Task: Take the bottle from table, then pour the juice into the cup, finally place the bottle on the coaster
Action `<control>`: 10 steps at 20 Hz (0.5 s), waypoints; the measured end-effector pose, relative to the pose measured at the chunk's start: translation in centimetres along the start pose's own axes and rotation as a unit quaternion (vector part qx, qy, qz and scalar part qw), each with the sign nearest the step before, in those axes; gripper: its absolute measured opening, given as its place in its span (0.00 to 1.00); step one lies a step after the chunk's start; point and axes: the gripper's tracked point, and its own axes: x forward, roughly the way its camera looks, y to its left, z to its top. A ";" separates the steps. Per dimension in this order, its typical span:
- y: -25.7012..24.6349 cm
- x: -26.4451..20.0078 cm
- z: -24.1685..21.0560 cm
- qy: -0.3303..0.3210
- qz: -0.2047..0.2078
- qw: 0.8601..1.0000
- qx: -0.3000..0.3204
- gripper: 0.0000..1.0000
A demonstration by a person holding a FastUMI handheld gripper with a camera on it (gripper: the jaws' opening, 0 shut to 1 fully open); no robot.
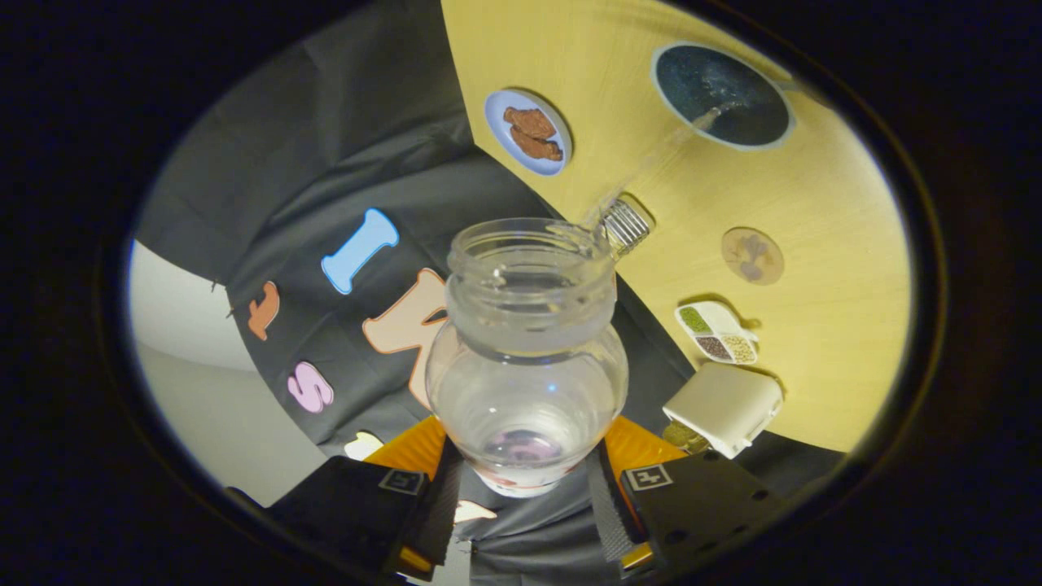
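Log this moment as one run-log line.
phase: pouring | gripper: shut on bottle, tilted | stream entering cup | coaster: bare

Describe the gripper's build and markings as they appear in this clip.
The gripper has two blocky housings, each carrying a small square tag with a black-and-white pattern. Ribbed strips run along the inner faces of the fingers, and orange ribbed parts sit behind them. Small round holes dot one housing.

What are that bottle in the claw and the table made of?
The bottle, held between the claw's fingers, looks like clear glossy plastic, possibly glass: you see straight through it, with highlights. The table looks like pale matte wood or laminate, faintly grained.
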 end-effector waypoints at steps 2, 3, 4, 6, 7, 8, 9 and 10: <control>0.0 0.0 0.3 -0.002 -0.003 1.000 0.009 0.74; 0.1 0.1 0.1 -0.002 -0.003 1.000 0.012 0.74; 0.1 0.2 0.1 -0.003 -0.003 1.000 0.015 0.74; 0.2 0.5 0.2 -0.005 -0.002 1.000 0.022 0.74; 0.4 0.6 0.1 -0.006 -0.001 1.000 0.026 0.74; 0.4 0.6 0.0 -0.006 -0.001 1.000 0.028 0.74; 0.5 0.5 0.1 -0.006 0.000 1.000 0.031 0.74; 0.5 0.5 0.2 -0.007 -0.001 0.999 0.035 0.74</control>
